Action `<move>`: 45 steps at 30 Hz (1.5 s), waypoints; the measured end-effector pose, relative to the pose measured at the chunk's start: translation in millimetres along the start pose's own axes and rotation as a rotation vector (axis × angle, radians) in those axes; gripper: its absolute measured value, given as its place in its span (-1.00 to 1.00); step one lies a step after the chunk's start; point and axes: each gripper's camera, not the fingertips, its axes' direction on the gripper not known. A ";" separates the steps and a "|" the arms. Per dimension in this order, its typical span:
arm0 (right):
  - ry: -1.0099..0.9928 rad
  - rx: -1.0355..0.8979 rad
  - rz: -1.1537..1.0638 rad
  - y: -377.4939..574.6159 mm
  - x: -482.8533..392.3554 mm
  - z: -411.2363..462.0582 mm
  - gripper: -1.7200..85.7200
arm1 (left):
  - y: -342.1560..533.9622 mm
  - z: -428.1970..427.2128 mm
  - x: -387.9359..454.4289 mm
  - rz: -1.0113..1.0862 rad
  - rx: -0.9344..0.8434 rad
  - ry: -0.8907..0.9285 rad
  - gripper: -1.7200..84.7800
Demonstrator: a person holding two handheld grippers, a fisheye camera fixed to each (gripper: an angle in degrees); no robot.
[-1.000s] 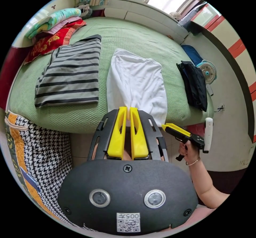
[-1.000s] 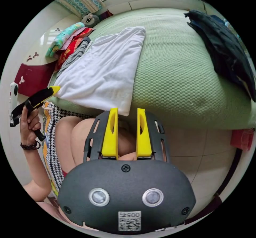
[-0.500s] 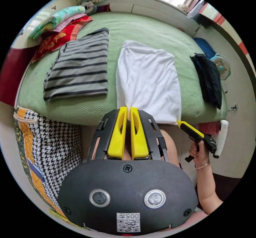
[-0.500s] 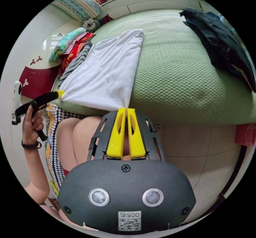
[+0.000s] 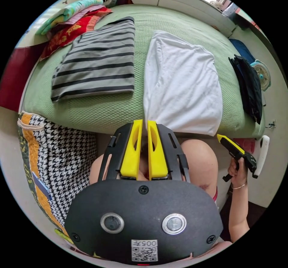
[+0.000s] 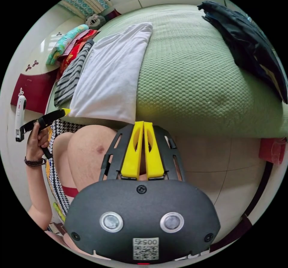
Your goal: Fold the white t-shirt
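White t-shirt [image 5: 183, 87] folded into a smooth oblong on the dimpled green bed [image 5: 120, 114], striped shirt [image 5: 96, 60] at nine o'clock; left tool [image 5: 143, 123] slightly parted, gripping nothing; right tool [image 6: 143, 125] pressed together, empty.

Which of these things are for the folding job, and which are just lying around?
For the job:
white t-shirt
left gripper
right gripper

Just lying about:
striped top, already folded
dark clothes
stack of blankets
small fan
The green bed is only the surface under it all.
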 end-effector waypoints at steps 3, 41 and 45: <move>0.052 0.062 -0.051 1.5 -19.8 -12.5 -0.98 | 6.9 -6.1 1.7 -0.002 0.036 0.015 -0.88; 0.368 0.028 -0.342 -20.5 -149.3 53.4 -0.99 | 32.9 85.4 121.3 0.175 0.093 -0.278 -0.97; 0.299 0.026 -0.319 -25.7 -137.6 50.6 -0.99 | 46.7 76.6 105.5 0.158 0.145 -0.200 -0.96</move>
